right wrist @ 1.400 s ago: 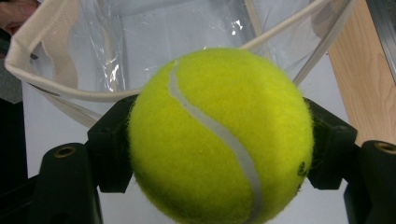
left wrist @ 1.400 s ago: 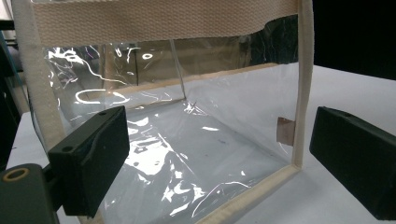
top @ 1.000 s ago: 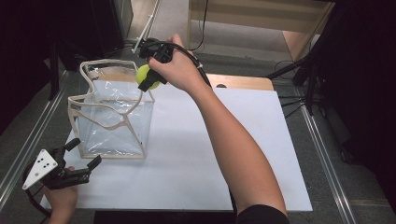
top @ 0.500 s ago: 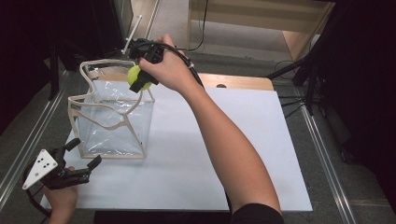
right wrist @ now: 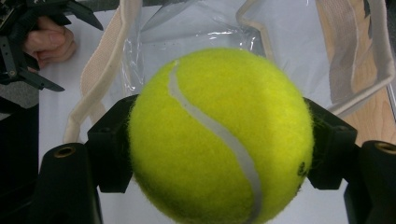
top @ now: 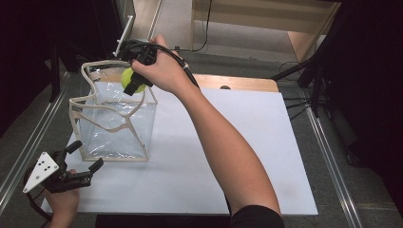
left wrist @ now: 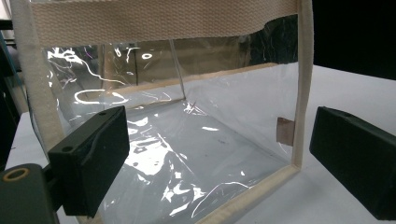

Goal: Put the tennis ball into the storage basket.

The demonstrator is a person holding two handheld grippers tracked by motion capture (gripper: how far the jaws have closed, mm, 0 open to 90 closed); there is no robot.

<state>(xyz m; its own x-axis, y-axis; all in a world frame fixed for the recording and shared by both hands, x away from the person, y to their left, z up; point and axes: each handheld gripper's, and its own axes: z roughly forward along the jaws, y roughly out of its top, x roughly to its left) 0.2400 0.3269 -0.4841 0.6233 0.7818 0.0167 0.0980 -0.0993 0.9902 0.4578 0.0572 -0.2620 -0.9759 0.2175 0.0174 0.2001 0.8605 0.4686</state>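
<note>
Jaws of my right gripper [right wrist: 219, 144] are squeezed tight on the tennis ball [right wrist: 219, 137], one black pad on each side of it, so the pick-up part looks done to me. From the high view I can see the ball [top: 131, 80] held up in the air over the far edge of the clear bag [top: 114, 126], right by the top rim and its cream handles. It is not inside yet. In the right gripper view the open mouth of the bag [right wrist: 261, 32] lies below and beyond the ball, so I think I am lined up fairly well. What I have left is to bring the ball over the middle of the opening, lower it in, and let go. My left gripper [top: 71, 173] sits low near the front corner of the bench [top: 266, 142], just beside the bag but not touching it. Its jaws stand wide apart with nothing between them, and in the left gripper view they look straight at the see-through side wall of the bag [left wrist: 196, 140]. I can see that the bag is empty inside.
</note>
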